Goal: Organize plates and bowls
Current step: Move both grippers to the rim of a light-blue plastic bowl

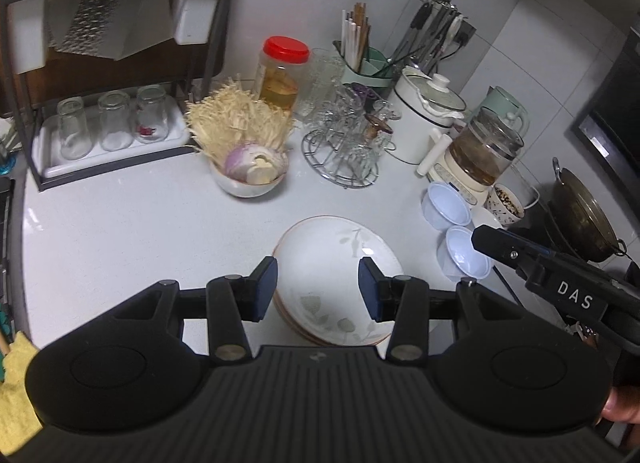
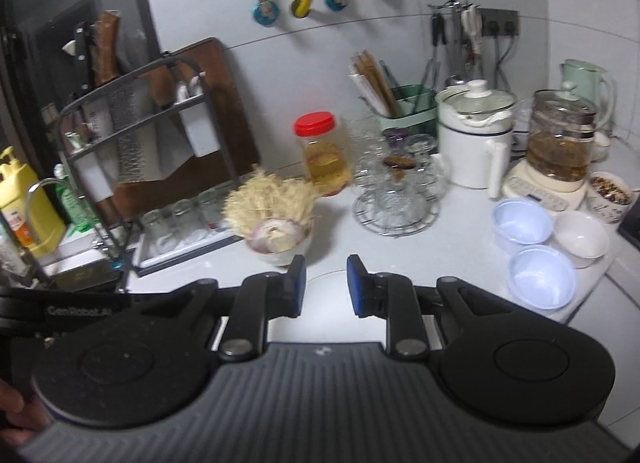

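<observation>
Left tongs [image 1: 318, 289]: blue pads apart, empty, poised above the stack of plates [image 1: 340, 263] that rests on the white counter [image 1: 120, 231]. Two pale blue bowls [image 1: 446, 205] stand right of the stack, a white bowl [image 2: 580, 239] just beside them. Right tongs [image 2: 326, 285]: pads narrowly apart, gripping nothing, above the stack's rim.

Red-lidded jar [image 1: 285, 71] beside wire glass rack [image 1: 344, 151]; chopstick holder [image 1: 366, 63] behind

Two pale blue bowls [image 2: 520, 221], one white bowl [image 2: 581, 238], three upturned glasses [image 1: 112, 123].
</observation>
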